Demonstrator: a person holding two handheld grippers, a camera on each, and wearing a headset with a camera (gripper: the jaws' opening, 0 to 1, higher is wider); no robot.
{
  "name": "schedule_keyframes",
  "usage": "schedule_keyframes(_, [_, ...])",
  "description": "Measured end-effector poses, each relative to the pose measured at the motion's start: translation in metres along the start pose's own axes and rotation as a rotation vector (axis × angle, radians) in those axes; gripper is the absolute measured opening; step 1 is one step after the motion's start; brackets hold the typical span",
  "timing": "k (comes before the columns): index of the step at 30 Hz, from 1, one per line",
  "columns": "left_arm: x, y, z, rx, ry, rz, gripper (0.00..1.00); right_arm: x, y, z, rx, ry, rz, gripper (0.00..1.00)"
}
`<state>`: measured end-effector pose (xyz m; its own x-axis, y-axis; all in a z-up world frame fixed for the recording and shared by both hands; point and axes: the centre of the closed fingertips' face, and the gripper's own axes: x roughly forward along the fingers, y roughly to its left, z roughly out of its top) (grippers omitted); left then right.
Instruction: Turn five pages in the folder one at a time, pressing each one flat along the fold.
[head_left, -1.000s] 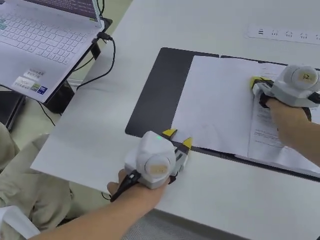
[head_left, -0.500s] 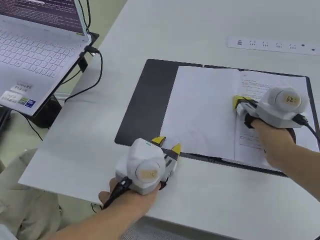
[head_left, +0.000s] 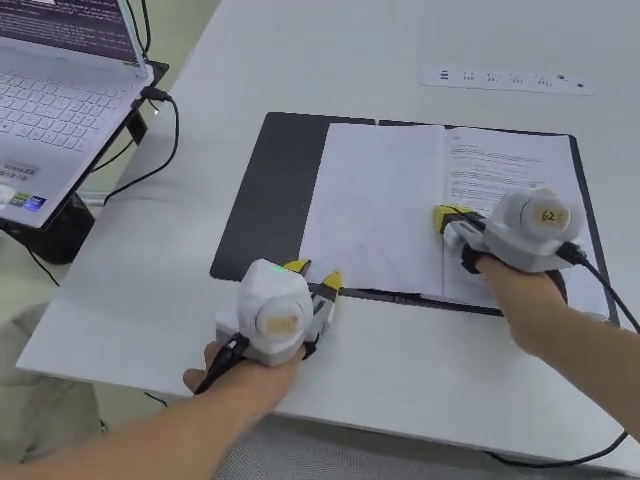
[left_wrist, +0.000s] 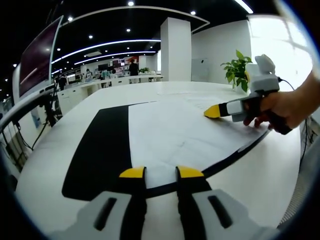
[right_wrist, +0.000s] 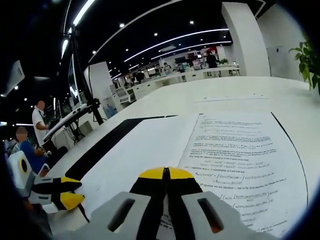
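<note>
Right gripper (head_left: 450, 218): jaws clenched, empty, tips pressing at fold of folder (head_left: 262, 200), which lies open flat on table (head_left: 400, 370). Left gripper (head_left: 314, 275): jaws slightly parted, empty, at folder's near edge. One blank page (head_left: 375, 210) lies turned, pressing apparently underway, tally toward five unclear. Two grippers, one folder, one laptop (head_left: 50, 110), one power strip (head_left: 505, 78).
</note>
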<state>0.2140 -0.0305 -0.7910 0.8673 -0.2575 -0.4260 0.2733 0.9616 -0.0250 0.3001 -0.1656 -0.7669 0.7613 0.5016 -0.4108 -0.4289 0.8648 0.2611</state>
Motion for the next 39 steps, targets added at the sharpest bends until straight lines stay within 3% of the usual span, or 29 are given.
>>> schedule_keyframes(10, [0.0, -0.001, 0.001, -0.004, -0.005, 0.001, 0.22, -0.014, 0.012, -0.015, -0.008, 0.018, 0.018, 0.0])
schedule_keyframes(22, [-0.002, -0.001, 0.003, -0.008, -0.004, 0.001, 0.22, -0.043, 0.021, -0.035, 0.014, 0.067, 0.036, 0.0])
schedule_keyframes(39, [-0.003, -0.001, 0.003, -0.005, 0.005, 0.001, 0.22, -0.075, 0.031, -0.062, 0.086, 0.132, 0.071, 0.0])
